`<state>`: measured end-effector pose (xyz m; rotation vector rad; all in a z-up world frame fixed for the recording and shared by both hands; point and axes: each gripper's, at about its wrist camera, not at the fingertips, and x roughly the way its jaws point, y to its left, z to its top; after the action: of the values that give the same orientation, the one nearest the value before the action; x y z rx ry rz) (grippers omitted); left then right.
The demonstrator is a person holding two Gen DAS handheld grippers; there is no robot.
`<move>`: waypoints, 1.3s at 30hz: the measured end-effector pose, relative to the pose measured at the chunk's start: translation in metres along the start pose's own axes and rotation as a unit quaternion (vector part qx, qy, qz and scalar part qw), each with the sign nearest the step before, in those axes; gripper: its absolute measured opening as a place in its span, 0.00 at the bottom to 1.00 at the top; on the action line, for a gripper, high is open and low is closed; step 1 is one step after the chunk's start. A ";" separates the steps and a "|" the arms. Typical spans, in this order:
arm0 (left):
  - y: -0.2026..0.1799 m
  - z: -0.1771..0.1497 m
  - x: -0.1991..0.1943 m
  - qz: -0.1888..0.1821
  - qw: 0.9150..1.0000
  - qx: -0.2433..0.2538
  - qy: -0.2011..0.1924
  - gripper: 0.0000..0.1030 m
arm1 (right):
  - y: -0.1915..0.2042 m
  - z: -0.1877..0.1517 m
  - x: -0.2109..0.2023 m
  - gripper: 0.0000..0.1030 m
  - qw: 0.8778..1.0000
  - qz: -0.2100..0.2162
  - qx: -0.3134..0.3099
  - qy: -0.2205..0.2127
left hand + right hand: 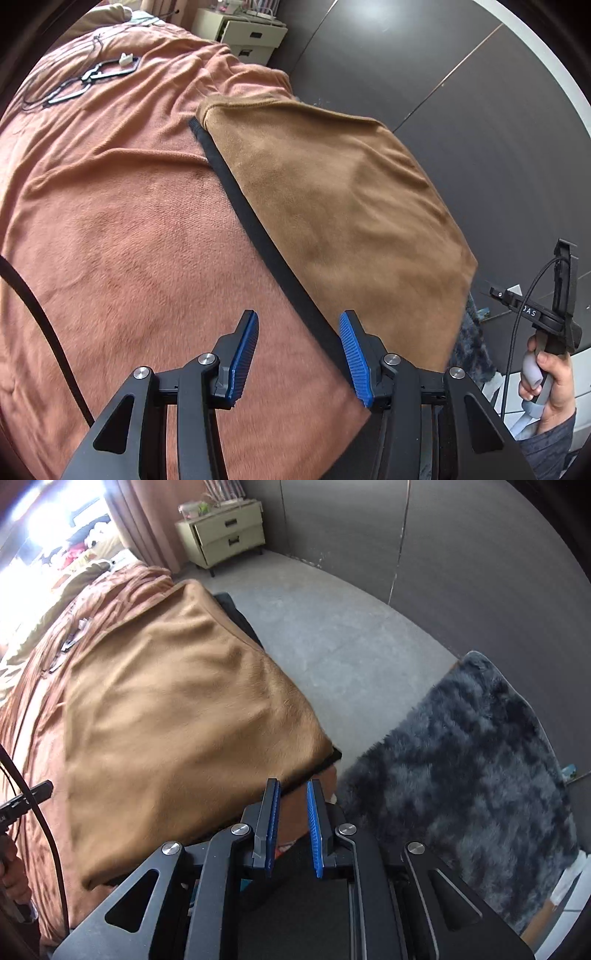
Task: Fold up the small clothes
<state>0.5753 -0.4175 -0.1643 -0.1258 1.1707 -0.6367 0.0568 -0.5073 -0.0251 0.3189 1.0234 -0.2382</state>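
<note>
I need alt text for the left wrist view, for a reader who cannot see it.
A tan garment with a black edge lies flat on a pink blanket. The left claw hovers open and empty above its near edge.

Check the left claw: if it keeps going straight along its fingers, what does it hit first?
Probably the black waistband edge of the tan garment, lying on the pink blanket. The left claw is open and empty. Depth is unclear, so it could land on blanket just beside the band.
</note>
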 end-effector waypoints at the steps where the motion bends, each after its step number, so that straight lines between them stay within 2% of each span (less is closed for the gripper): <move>1: -0.003 -0.004 -0.007 0.001 1.000 0.002 -0.004 0.47 | 0.003 -0.004 -0.010 0.12 1.000 0.001 -0.004 -0.007; 4: -0.011 -0.014 -0.034 -0.002 1.000 0.011 -0.018 0.50 | 0.014 -0.023 -0.043 0.12 1.000 0.006 -0.011 -0.027; 7: -0.018 -0.025 -0.064 0.005 0.999 0.023 -0.041 0.60 | 0.024 -0.048 -0.079 0.15 0.999 0.011 -0.018 -0.049; 9: -0.020 -0.032 -0.083 0.007 0.998 0.029 -0.055 0.66 | 0.032 -0.062 -0.104 0.26 0.997 0.019 -0.023 -0.067; 11: -0.021 -0.040 -0.104 0.009 0.997 0.032 -0.068 0.71 | 0.040 -0.076 -0.128 0.46 0.996 0.028 -0.027 -0.085; 16: -0.026 -0.068 -0.161 0.019 0.992 0.059 -0.111 0.88 | 0.063 -0.116 -0.182 0.81 0.990 0.032 -0.043 -0.129; 18: -0.028 -0.082 -0.183 0.027 0.989 0.071 -0.128 1.00 | 0.071 -0.134 -0.202 0.83 0.988 0.022 -0.043 -0.148; 19: -0.029 -0.089 -0.192 0.031 0.988 0.075 -0.133 1.00 | 0.074 -0.141 -0.210 0.84 0.986 0.014 -0.040 -0.158; 20: -0.030 -0.096 -0.201 0.035 0.987 0.078 -0.135 1.00 | 0.079 -0.151 -0.220 0.90 0.985 0.008 -0.040 -0.170; 22: -0.030 -0.111 -0.219 0.046 0.986 0.078 -0.144 1.00 | 0.088 -0.171 -0.239 1.00 0.982 0.019 -0.042 -0.184; 33: -0.029 -0.203 -0.315 0.080 0.968 0.076 -0.228 1.00 | 0.120 -0.277 -0.313 1.00 0.972 0.042 -0.071 -0.220; 39: -0.015 -0.258 -0.365 0.105 0.951 0.061 -0.284 1.00 | 0.136 -0.324 -0.342 1.00 0.961 0.059 -0.094 -0.254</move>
<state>0.2540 -0.1789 0.0356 -0.0708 0.5766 -0.4400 -0.3263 -0.2462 0.1348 0.1323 0.5100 -0.1038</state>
